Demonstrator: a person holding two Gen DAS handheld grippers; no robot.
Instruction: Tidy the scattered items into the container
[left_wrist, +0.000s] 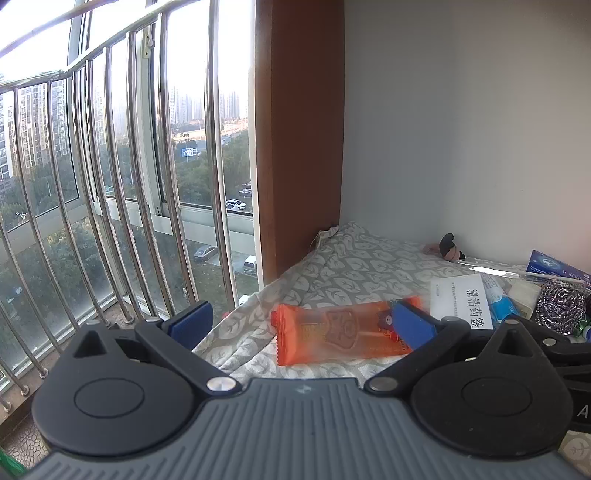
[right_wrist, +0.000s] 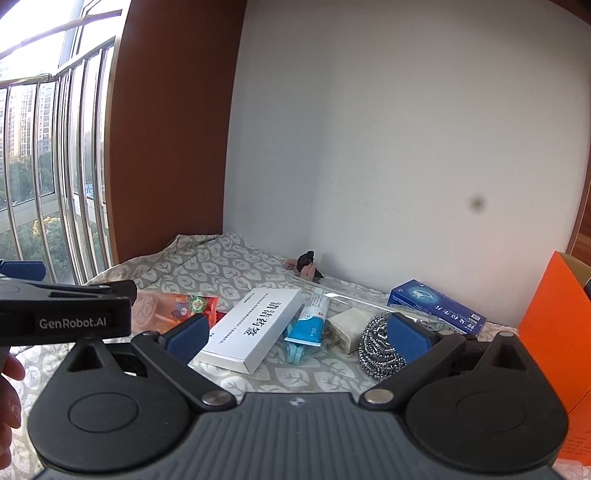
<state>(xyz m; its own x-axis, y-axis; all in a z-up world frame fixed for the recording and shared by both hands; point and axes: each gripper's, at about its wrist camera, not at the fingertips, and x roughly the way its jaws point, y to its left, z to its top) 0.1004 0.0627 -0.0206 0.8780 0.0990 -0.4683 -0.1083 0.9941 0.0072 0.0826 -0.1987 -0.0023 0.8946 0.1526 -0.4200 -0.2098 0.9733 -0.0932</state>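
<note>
My left gripper (left_wrist: 299, 323) is open, its jaws wide on either side of an orange snack packet (left_wrist: 340, 332) that lies flat on the leaf-patterned cloth (left_wrist: 351, 266). My right gripper (right_wrist: 295, 332) is open and empty above a white box with Chinese text (right_wrist: 255, 328), a blue and white tube (right_wrist: 310, 321), a white charger plug (right_wrist: 345, 328) and a steel wool scourer (right_wrist: 380, 350). A blue box (right_wrist: 436, 306) lies near the wall. The orange container (right_wrist: 554, 332) stands at the far right. The snack packet shows in the right wrist view (right_wrist: 173, 308) too.
A small black and pink toy (right_wrist: 308, 266) lies by the white wall. A clear plastic strip (right_wrist: 354, 295) lies behind the items. Window bars (left_wrist: 110, 184) and a brown wooden panel (left_wrist: 299, 129) bound the left side. The left gripper's body (right_wrist: 66, 314) crosses the right wrist view.
</note>
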